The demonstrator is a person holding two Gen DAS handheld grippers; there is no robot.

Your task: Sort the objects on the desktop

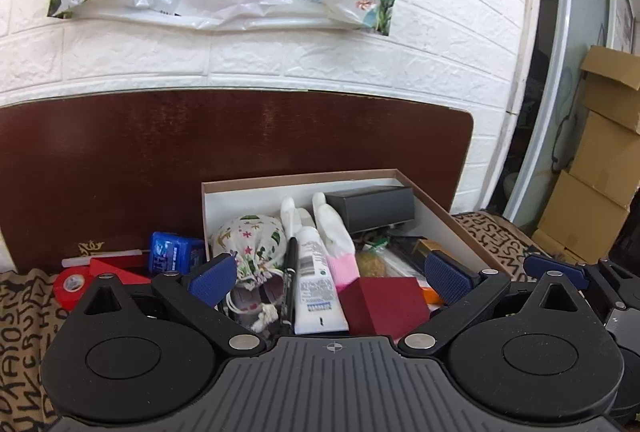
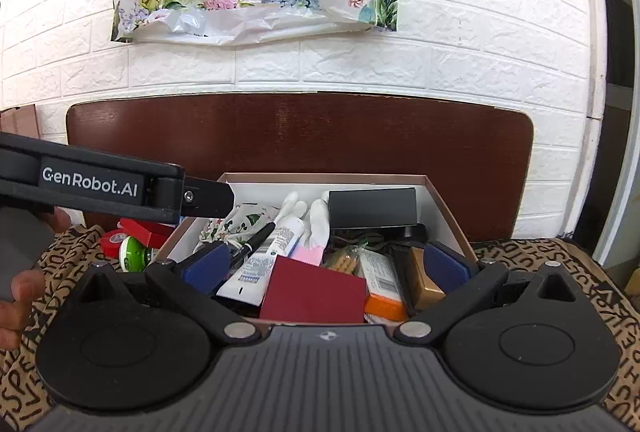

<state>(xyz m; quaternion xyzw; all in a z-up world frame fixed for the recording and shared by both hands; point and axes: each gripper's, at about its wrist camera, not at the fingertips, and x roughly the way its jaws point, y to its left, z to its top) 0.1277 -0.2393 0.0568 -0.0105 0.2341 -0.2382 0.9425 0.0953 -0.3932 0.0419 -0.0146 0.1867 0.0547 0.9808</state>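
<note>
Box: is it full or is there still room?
Nearly full. The box holds a tube, glove, red case and more, covering its floor.

Your left black two-finger gripper with blue ribbed pads (image 1: 330, 278) stood wide open, its fingers spread well apart and nothing between the pads (image 1: 214, 278). Your right black two-finger gripper with blue ribbed pads (image 2: 324, 268) was spread just as wide and gripped nothing. The two grippers were held side by side and close together, both pointing forward and tilted a little downward. In the right wrist view, the left gripper's black body crossed the upper left, and your bare left hand (image 2: 18, 296) wrapped its grey handle.
</note>
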